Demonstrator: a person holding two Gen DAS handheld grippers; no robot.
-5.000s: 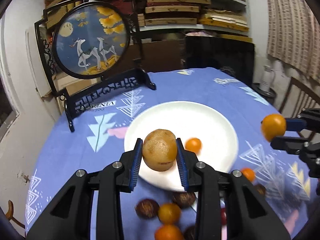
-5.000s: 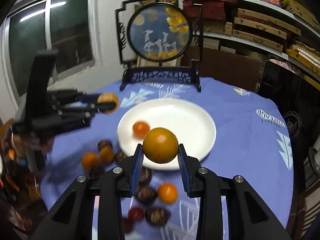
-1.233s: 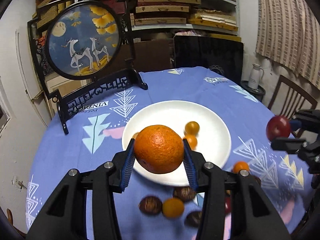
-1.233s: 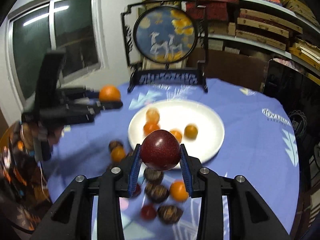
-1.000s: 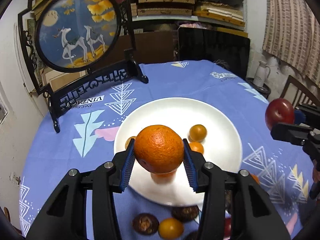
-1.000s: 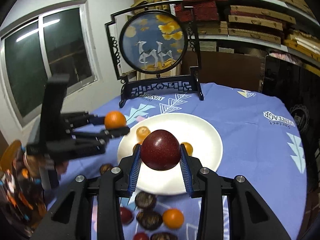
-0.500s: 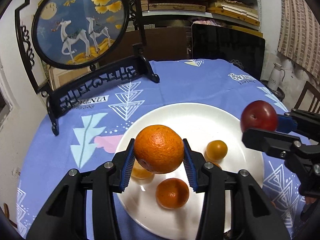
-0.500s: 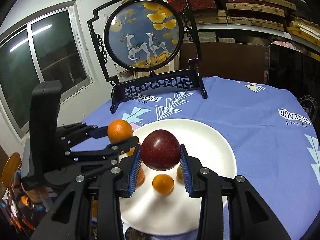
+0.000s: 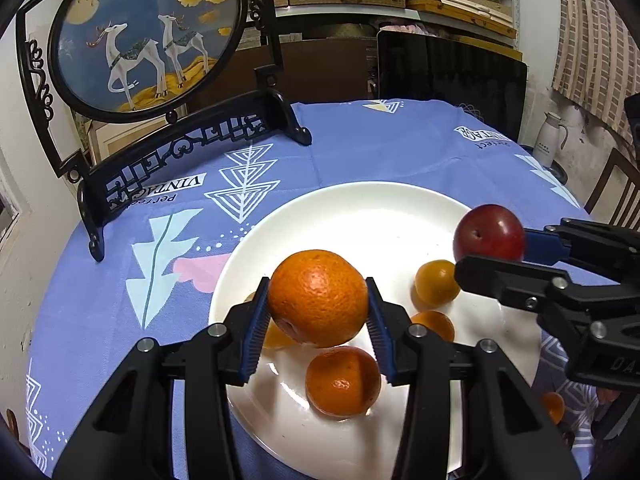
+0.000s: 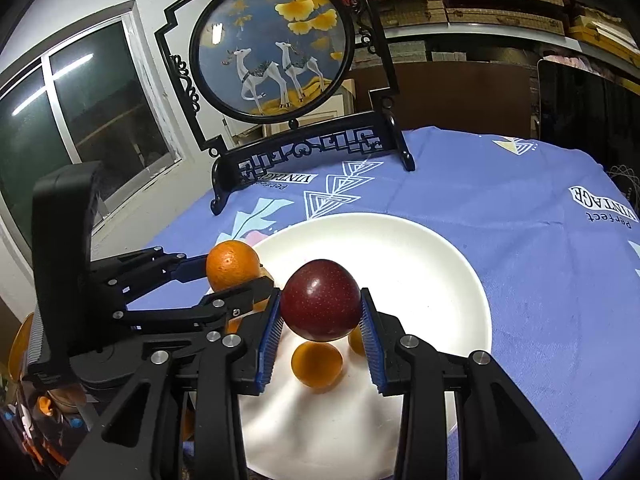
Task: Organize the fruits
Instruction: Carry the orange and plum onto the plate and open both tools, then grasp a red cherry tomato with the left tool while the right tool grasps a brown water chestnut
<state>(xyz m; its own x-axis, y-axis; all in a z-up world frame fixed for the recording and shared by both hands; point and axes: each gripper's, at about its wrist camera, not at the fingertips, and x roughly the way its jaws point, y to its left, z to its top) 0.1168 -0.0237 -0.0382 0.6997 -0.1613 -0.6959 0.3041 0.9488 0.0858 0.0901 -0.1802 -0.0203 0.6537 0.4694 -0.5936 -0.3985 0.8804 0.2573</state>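
Note:
My left gripper [image 9: 318,304] is shut on a large orange [image 9: 318,298] and holds it just above the near left part of the white plate [image 9: 360,216]. My right gripper [image 10: 320,310] is shut on a dark red plum [image 10: 320,300] above the plate [image 10: 420,248]. In the left wrist view the plum [image 9: 489,233] hangs over the plate's right side. In the right wrist view the orange [image 10: 232,266] is at the plate's left edge. Several small oranges lie on the plate, one [image 9: 343,381] near the front and one [image 10: 317,364] under the plum.
A round deer picture in a black stand [image 9: 140,32] stands at the back left on the blue tablecloth [image 9: 380,144]. A small orange [image 9: 554,406] lies on the cloth right of the plate. A dark screen [image 9: 452,80] and shelves are behind the table.
Both grippers have moved forward and lower over the plate, each still holding its fruit. The plate looks larger and nearer in both views.

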